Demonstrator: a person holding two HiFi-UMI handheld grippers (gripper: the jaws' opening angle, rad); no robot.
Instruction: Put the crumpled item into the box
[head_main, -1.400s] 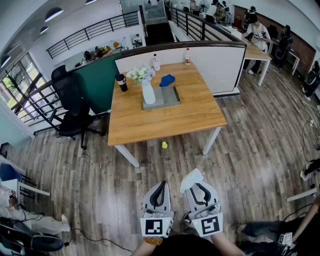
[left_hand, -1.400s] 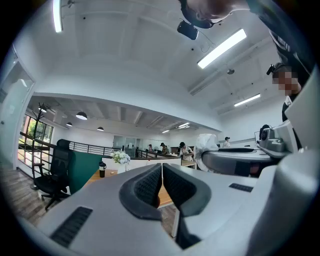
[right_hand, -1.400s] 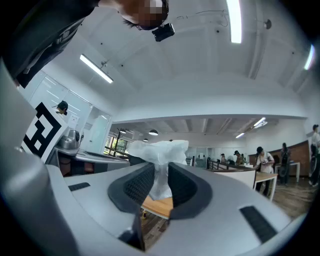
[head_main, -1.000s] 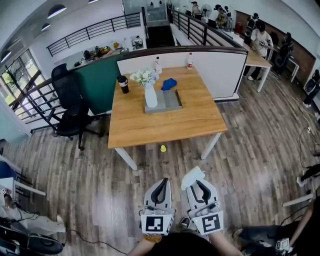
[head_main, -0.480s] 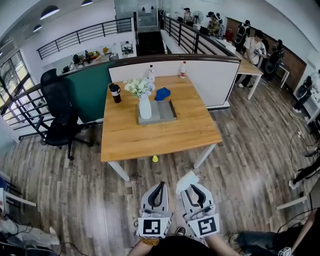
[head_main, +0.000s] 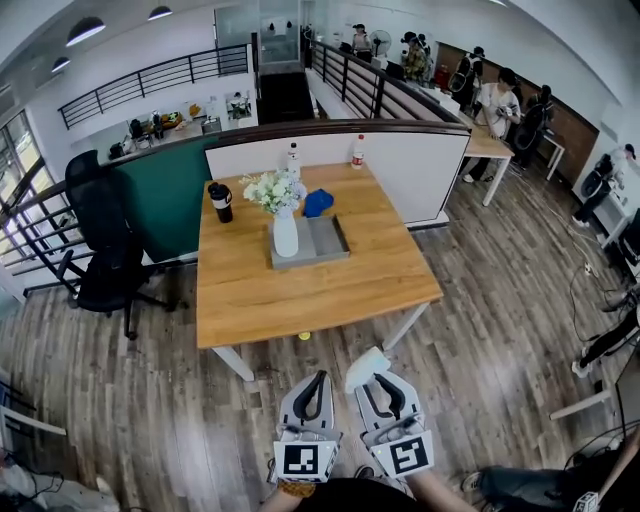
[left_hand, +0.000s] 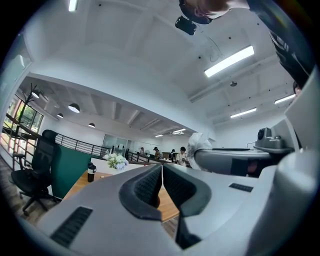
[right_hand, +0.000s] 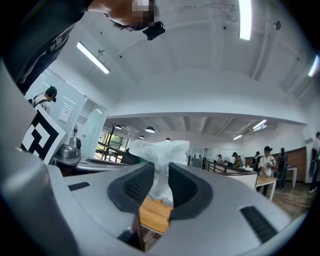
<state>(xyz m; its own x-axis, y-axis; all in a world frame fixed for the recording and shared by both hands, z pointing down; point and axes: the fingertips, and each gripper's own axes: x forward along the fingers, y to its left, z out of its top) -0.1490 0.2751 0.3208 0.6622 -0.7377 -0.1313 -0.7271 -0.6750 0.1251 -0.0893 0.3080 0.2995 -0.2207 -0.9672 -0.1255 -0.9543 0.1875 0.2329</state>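
A crumpled white paper (head_main: 365, 363) sticks up from my right gripper (head_main: 370, 378), which is shut on it; in the right gripper view the paper (right_hand: 161, 159) is pinched between the two dark pads (right_hand: 140, 186). Beside it, my left gripper (head_main: 312, 385) is shut with nothing in it, and its pads (left_hand: 150, 186) meet in the left gripper view. Both grippers hang over the floor, short of the table's near edge. The shallow grey box (head_main: 326, 243) lies mid-table, with a white vase of flowers (head_main: 285, 232) at its left end and a blue cloth (head_main: 318, 203) at its far rim.
The wooden table (head_main: 300, 292) also carries a black mug (head_main: 220, 202) and two bottles (head_main: 357, 152) at its far edge. A small yellow thing (head_main: 304, 336) lies on the floor by the near edge. A black office chair (head_main: 100, 250) stands to the left. People are at desks to the far right.
Both grippers have travelled forward together, so the table now sits closer and lower in the head view. The paper stays pinched in the right gripper.
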